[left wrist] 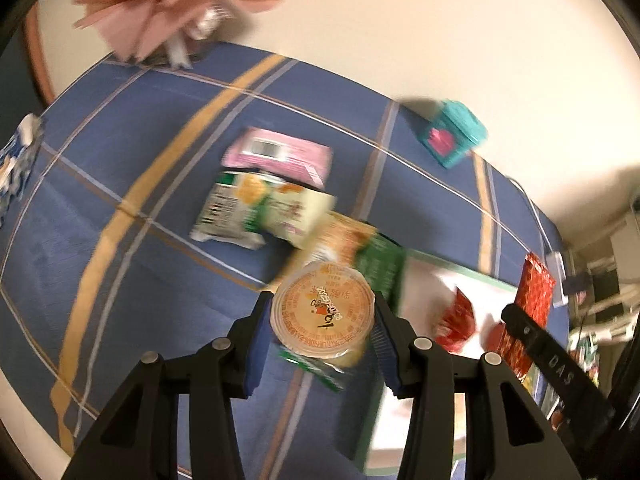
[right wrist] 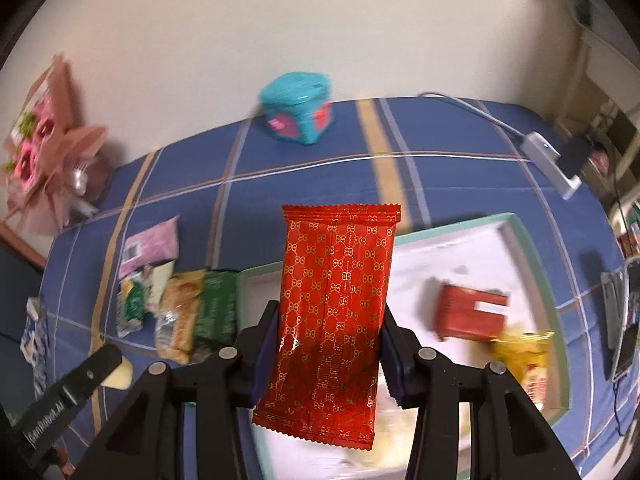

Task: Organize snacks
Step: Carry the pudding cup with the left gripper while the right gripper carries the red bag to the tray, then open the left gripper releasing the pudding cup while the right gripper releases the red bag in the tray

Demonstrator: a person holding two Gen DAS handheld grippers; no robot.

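Note:
My left gripper (left wrist: 322, 320) is shut on a round jelly cup with an orange lid (left wrist: 322, 312), held above the blue checked tablecloth beside the white tray (left wrist: 452, 280). My right gripper (right wrist: 330, 334) is shut on a red packet with gold pattern (right wrist: 336, 300), held upright over the tray (right wrist: 520, 240). The red packet also shows in the left wrist view (left wrist: 532, 304). A red box (right wrist: 470, 312) and a yellow packet (right wrist: 524, 352) lie in the tray. A pink packet (left wrist: 280, 154), a green-white packet (left wrist: 260, 208) and an orange-green packet (left wrist: 356, 248) lie left of the tray.
A teal box with pink hearts (right wrist: 298, 108) stands at the table's far edge by the wall. A pink bouquet (right wrist: 44, 148) lies at the far left. A blue-white carton (right wrist: 34, 332) sits at the left edge. A grey charger with cable (right wrist: 552, 160) lies at the far right.

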